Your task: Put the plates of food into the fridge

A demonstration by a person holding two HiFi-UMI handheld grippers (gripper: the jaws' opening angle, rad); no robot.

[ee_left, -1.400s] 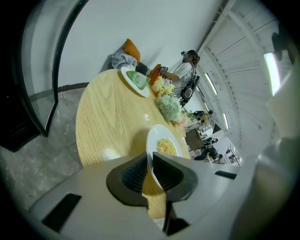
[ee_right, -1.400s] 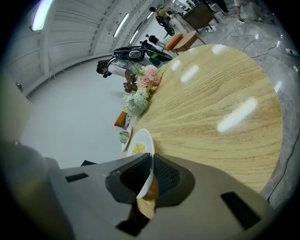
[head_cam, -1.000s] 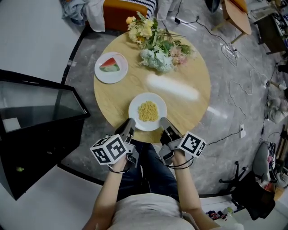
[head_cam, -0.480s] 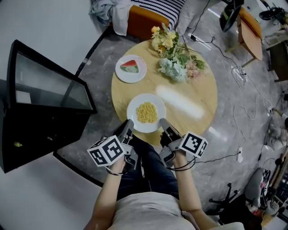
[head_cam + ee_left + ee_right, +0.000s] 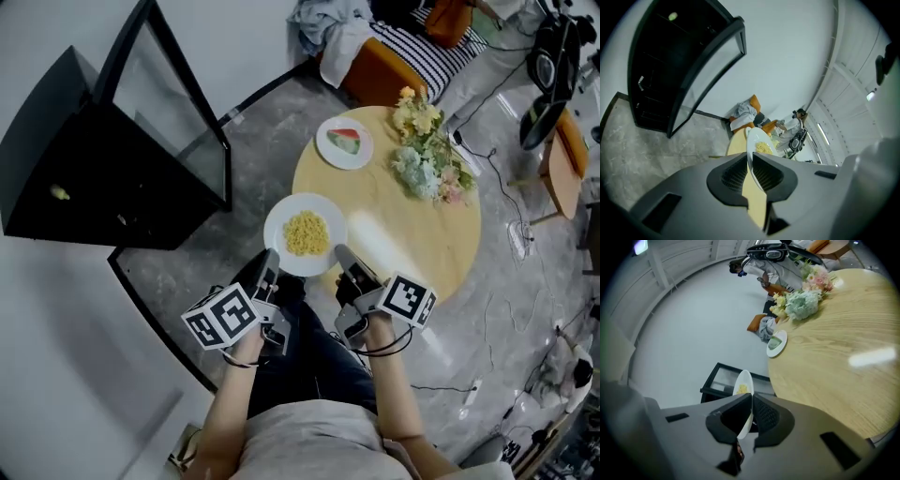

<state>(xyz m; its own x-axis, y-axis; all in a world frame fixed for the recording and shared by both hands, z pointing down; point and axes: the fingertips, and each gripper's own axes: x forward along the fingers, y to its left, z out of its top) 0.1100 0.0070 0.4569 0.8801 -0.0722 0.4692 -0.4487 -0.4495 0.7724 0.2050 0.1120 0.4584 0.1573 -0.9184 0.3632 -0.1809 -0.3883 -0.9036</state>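
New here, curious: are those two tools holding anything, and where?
The plate of yellow food, by its rim: left tool on its left edge, right tool on its right.

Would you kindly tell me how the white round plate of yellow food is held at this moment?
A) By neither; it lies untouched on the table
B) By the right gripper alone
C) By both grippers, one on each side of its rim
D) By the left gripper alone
C: the left gripper and the right gripper each have their jaws shut on the rim of the white round plate of yellow food, on opposite sides.
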